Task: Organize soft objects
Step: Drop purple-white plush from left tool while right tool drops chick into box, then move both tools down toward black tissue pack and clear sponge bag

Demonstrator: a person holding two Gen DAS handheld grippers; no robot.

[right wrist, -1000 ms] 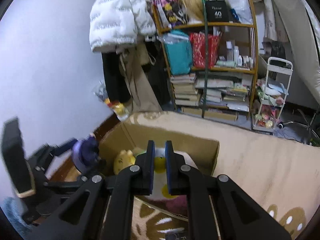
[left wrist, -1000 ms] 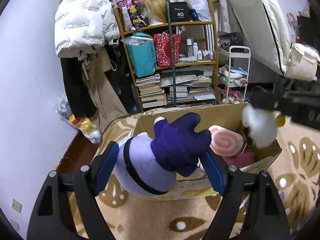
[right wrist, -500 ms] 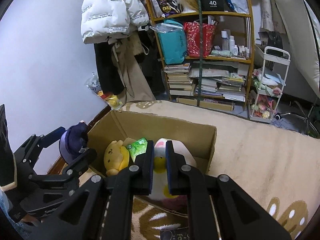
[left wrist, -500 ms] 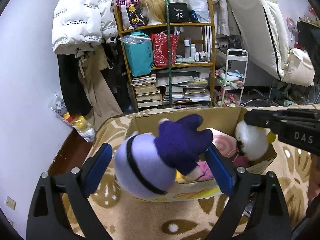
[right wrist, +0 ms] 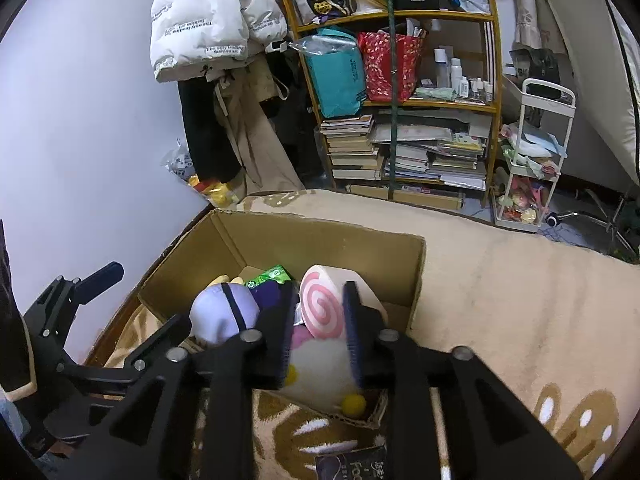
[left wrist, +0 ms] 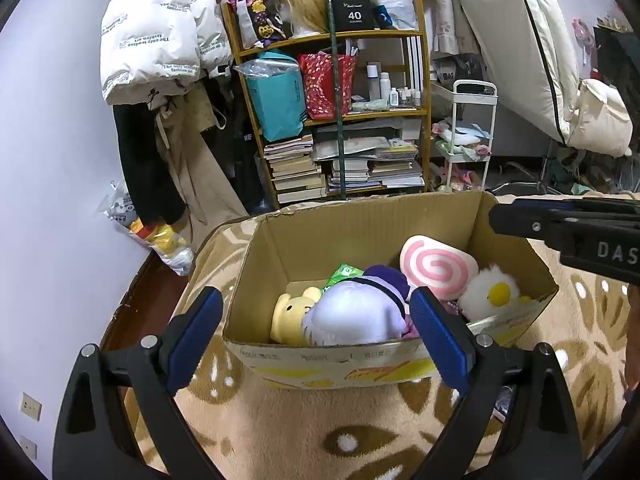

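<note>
An open cardboard box (left wrist: 360, 232) (right wrist: 320, 240) stands on a patterned rug. Inside lie a lavender and purple plush (left wrist: 352, 312) (right wrist: 224, 312), a yellow plush (left wrist: 290, 316), a pink swirl plush (left wrist: 436, 268) (right wrist: 320, 308), a white plush with a yellow beak (left wrist: 488, 292) (right wrist: 316, 368) and a green packet (left wrist: 344, 272). My left gripper (left wrist: 312, 296) is wide open over the box's near edge, holding nothing. My right gripper (right wrist: 318, 304) hovers above the white plush with its jaws opening and nothing pressed between them. In the left wrist view the right gripper (left wrist: 560, 224) reaches in from the right.
A beige flower-patterned rug (left wrist: 320, 420) lies under the box. Behind it stand a loaded wooden bookshelf (left wrist: 340, 120), hanging coats with a white puffer jacket (left wrist: 156, 40), and a white rolling cart (left wrist: 468, 140). A dark book (right wrist: 348, 464) lies on the rug near me.
The purple plush has dropped from my left gripper into the box, and the left jaws have spread wider. The white plush has left the right gripper and lies in the box; the right jaws have parted.
</note>
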